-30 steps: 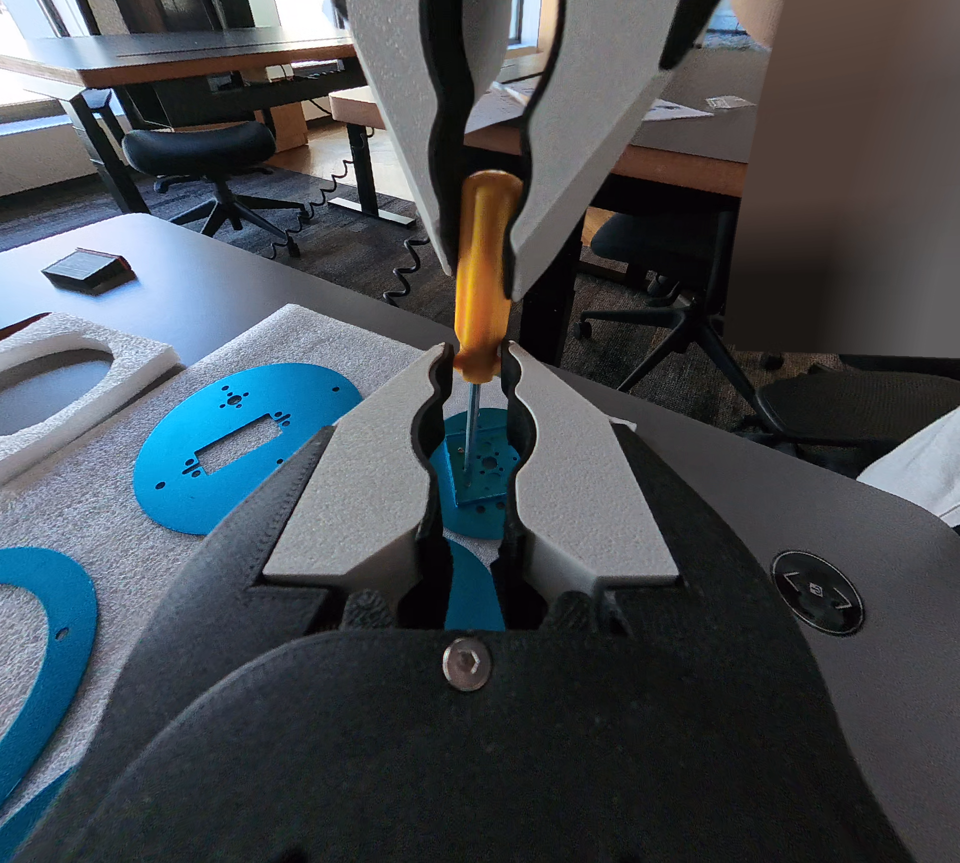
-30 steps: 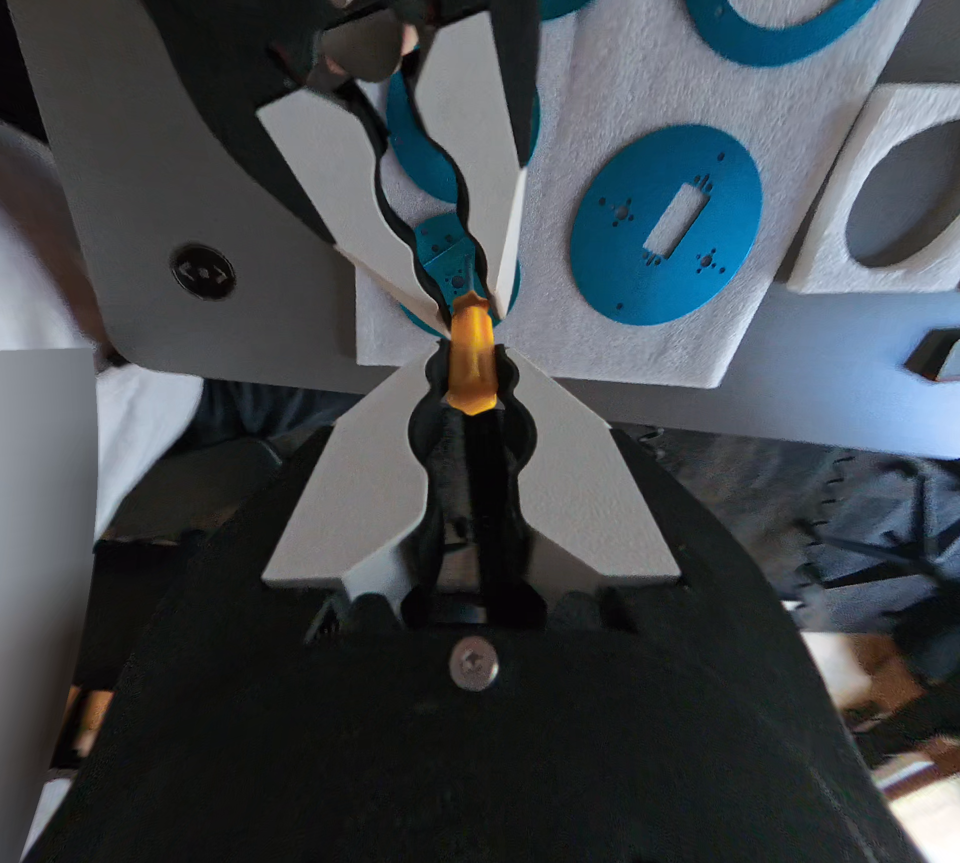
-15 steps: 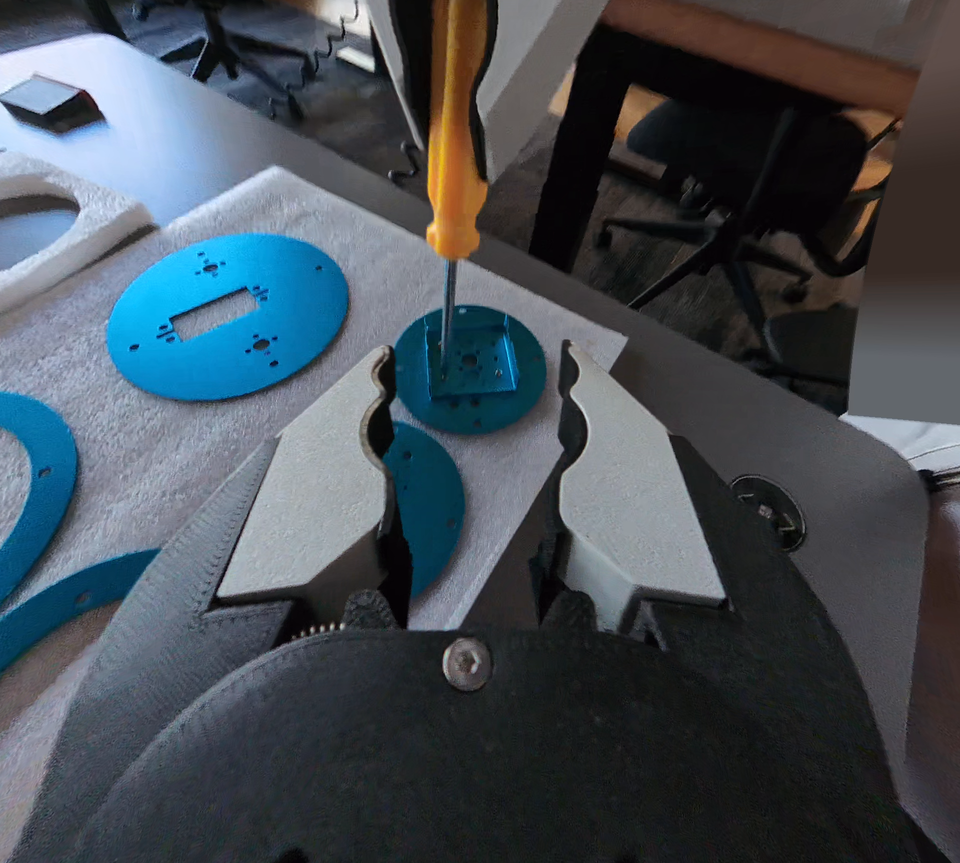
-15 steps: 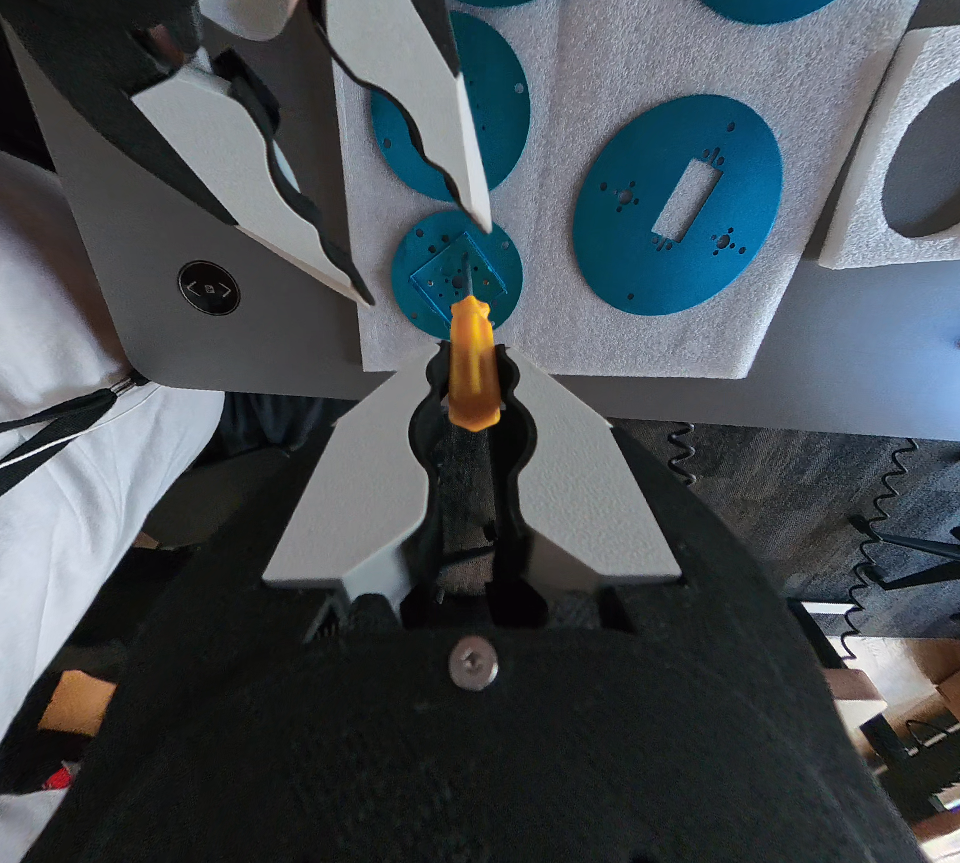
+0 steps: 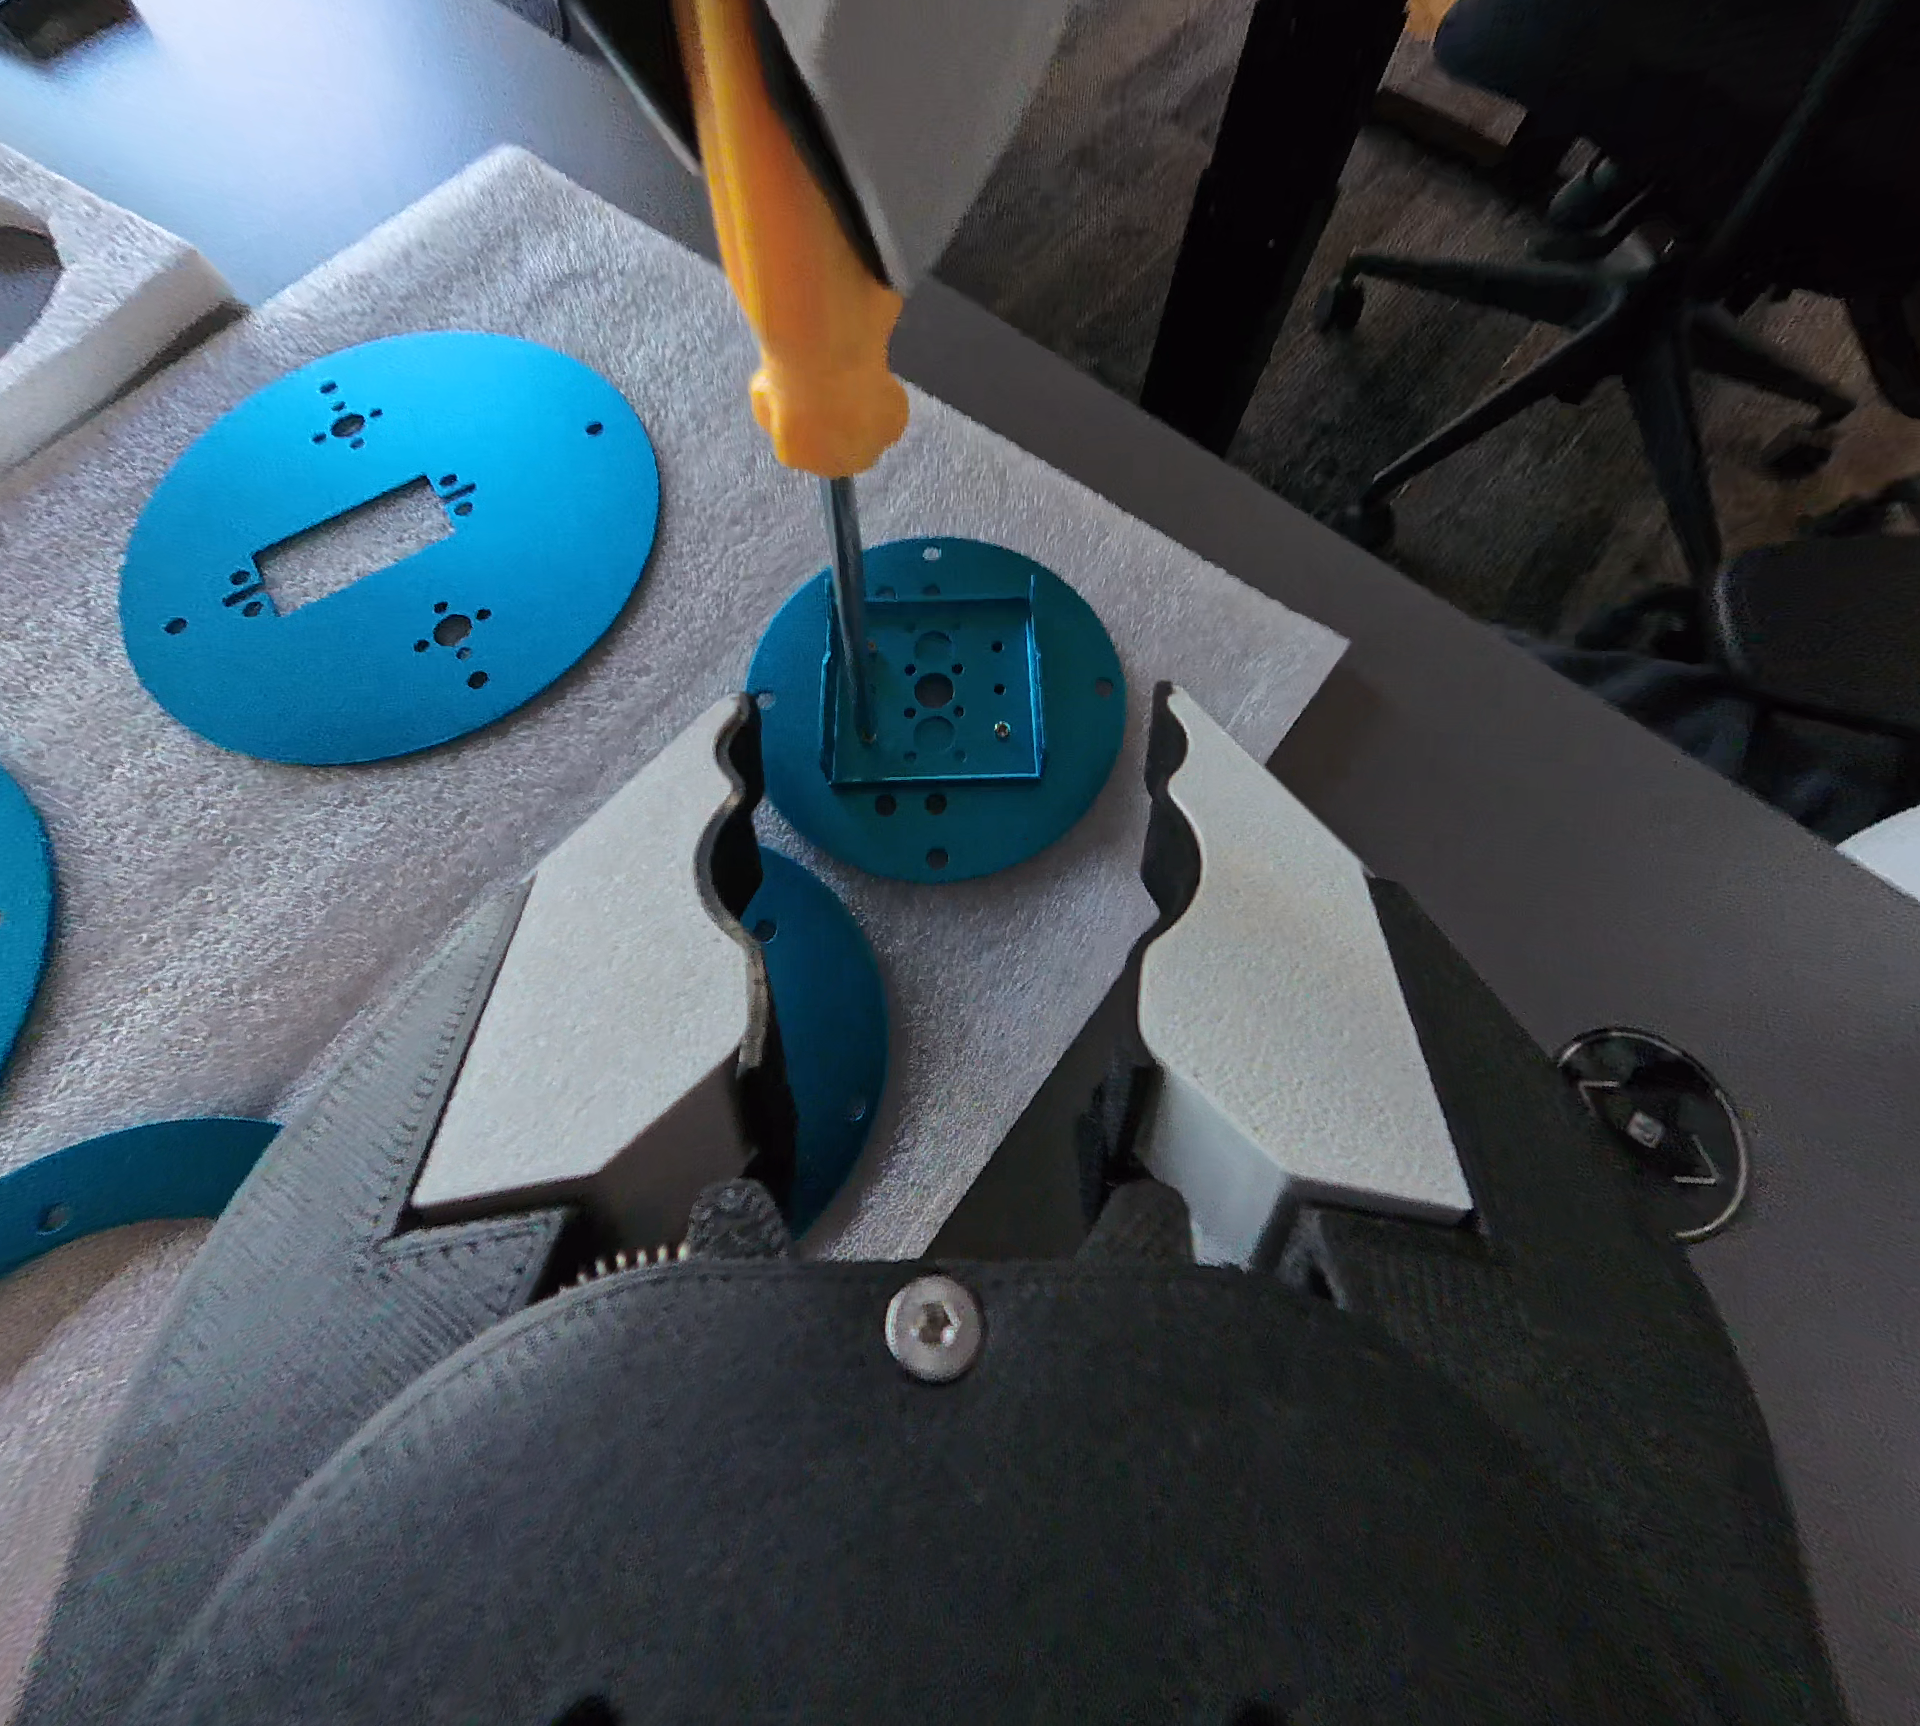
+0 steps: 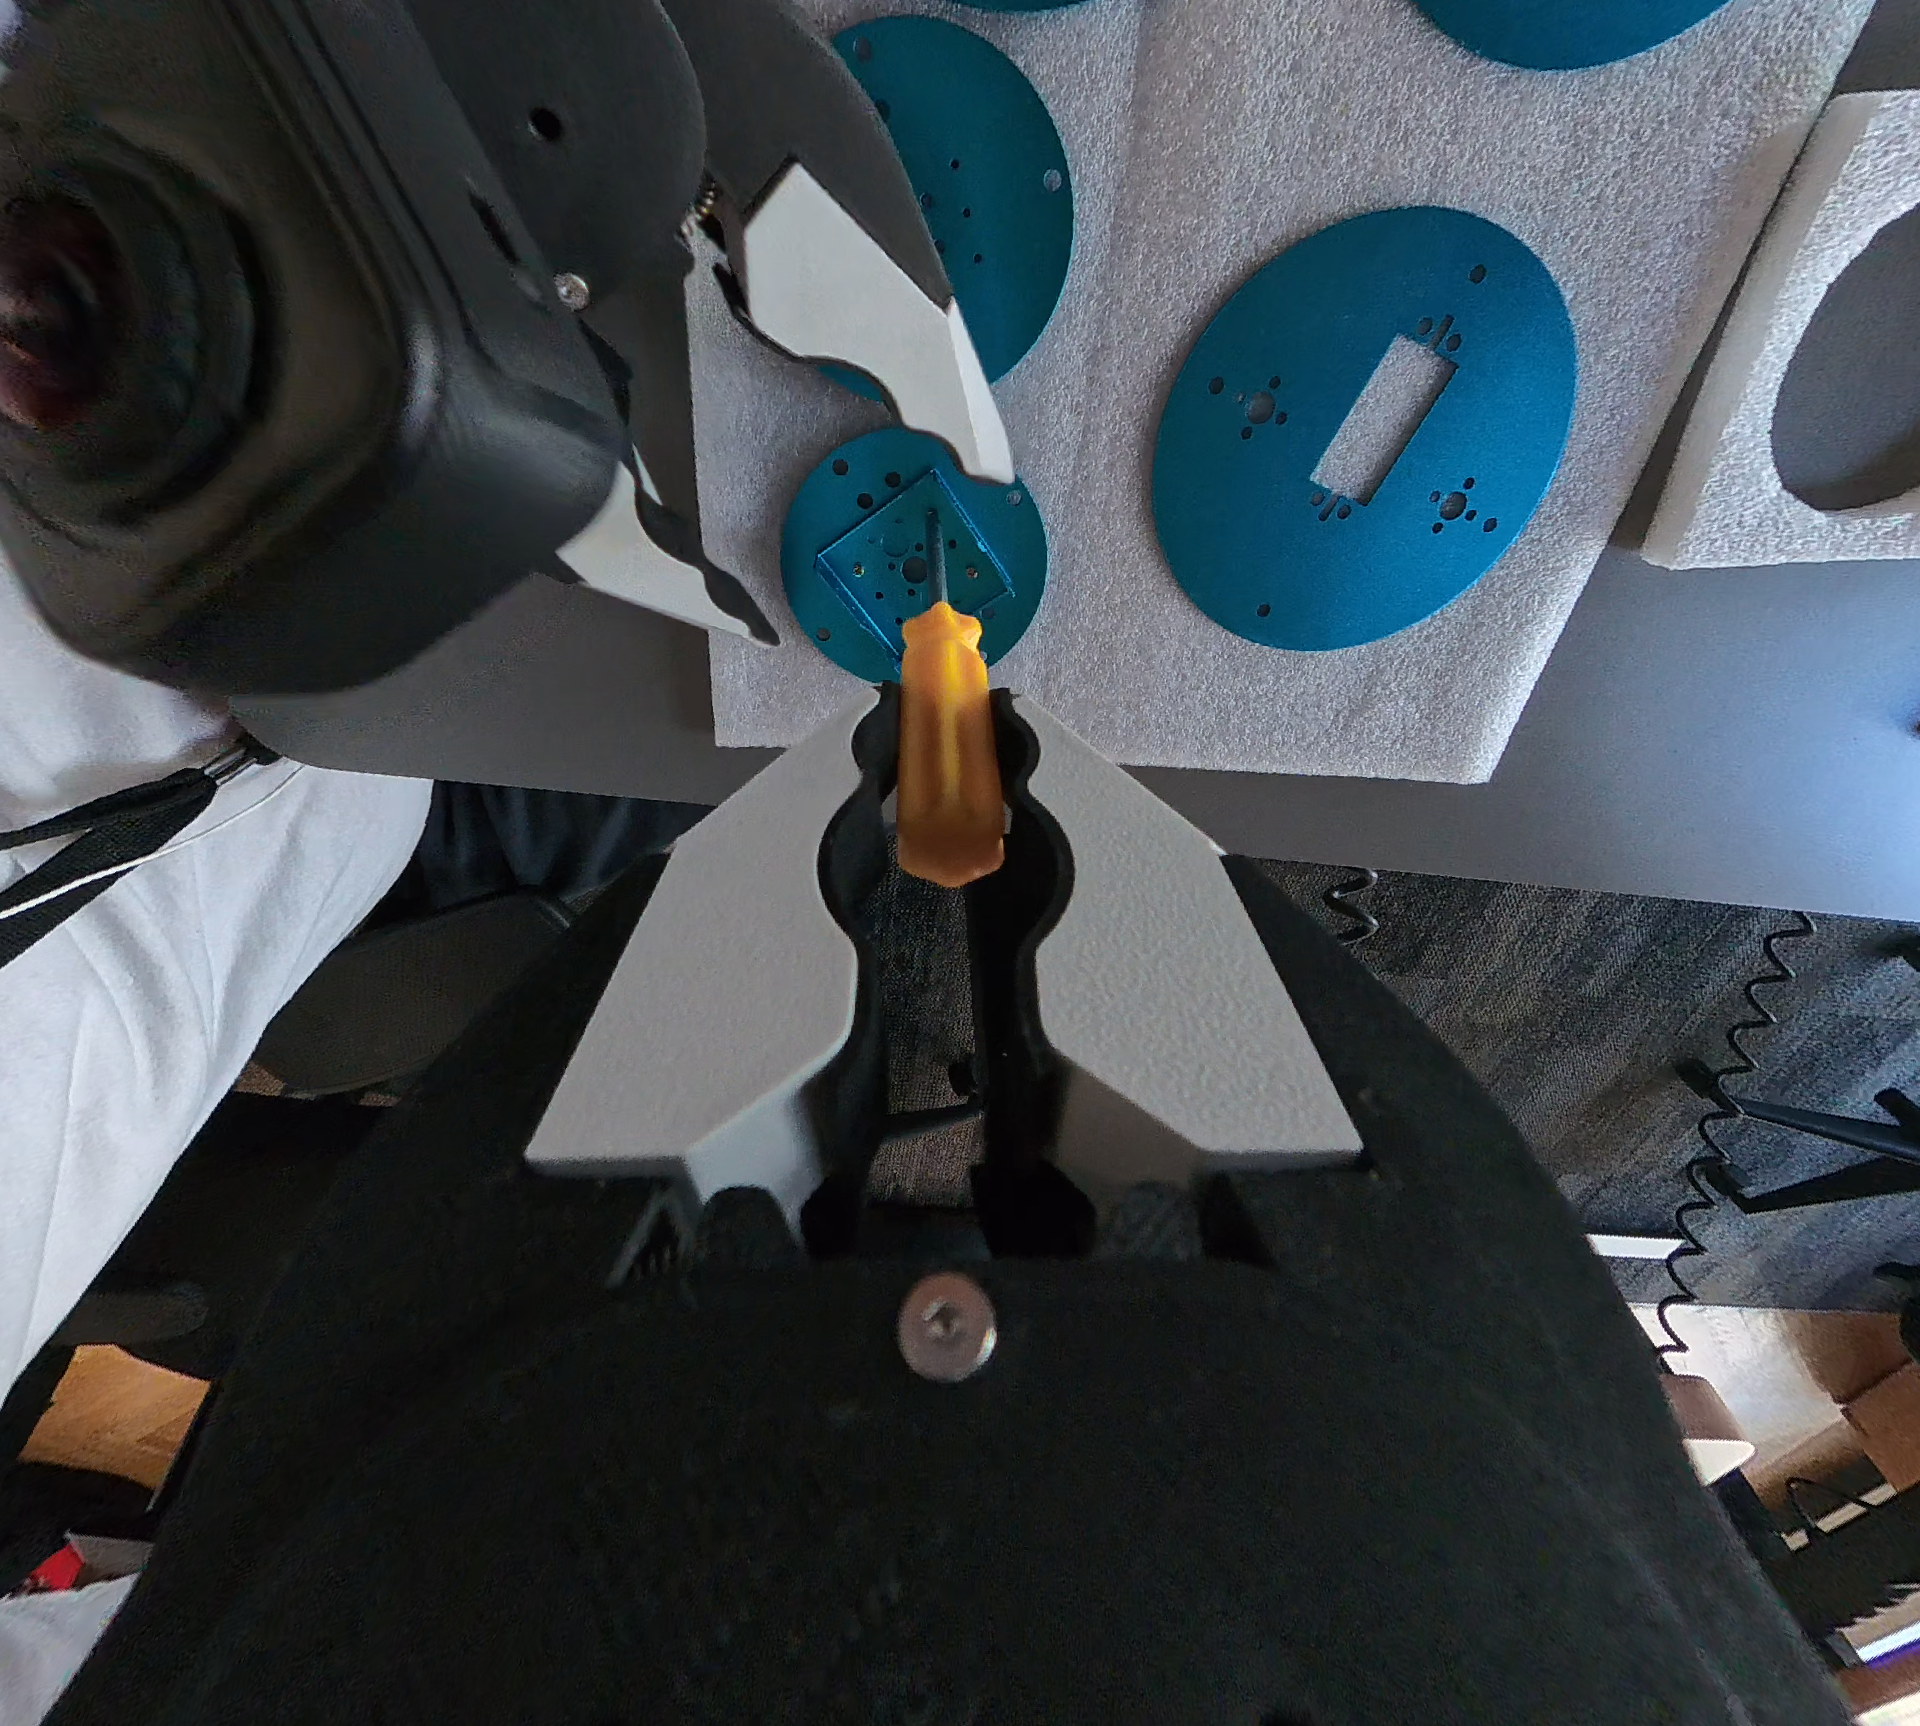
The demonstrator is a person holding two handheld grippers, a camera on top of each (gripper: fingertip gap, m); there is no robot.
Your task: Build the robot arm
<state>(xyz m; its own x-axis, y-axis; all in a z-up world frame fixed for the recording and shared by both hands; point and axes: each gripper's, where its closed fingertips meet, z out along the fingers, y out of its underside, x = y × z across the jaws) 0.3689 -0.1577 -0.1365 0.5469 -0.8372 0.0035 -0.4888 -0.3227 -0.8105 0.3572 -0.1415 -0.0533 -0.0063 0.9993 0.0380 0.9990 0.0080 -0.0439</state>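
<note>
Near the surface's corner, your right tool (image 6: 940, 741), clamped on the screwdriver (image 5: 774, 201), could slip its tip off the bracket (image 5: 935, 700) on the unheld small disc (image 5: 1029, 803), your left tool (image 5: 951, 720) standing apart.

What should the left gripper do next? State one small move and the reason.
Probably close the left gripper around the small blue disc to steady it: its fingers stand open on both sides, holding nothing, while the right gripper presses the screwdriver into the bracket on it.

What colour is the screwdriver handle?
Orange-yellow; the screwdriver handle shows best in the left wrist view.
</note>
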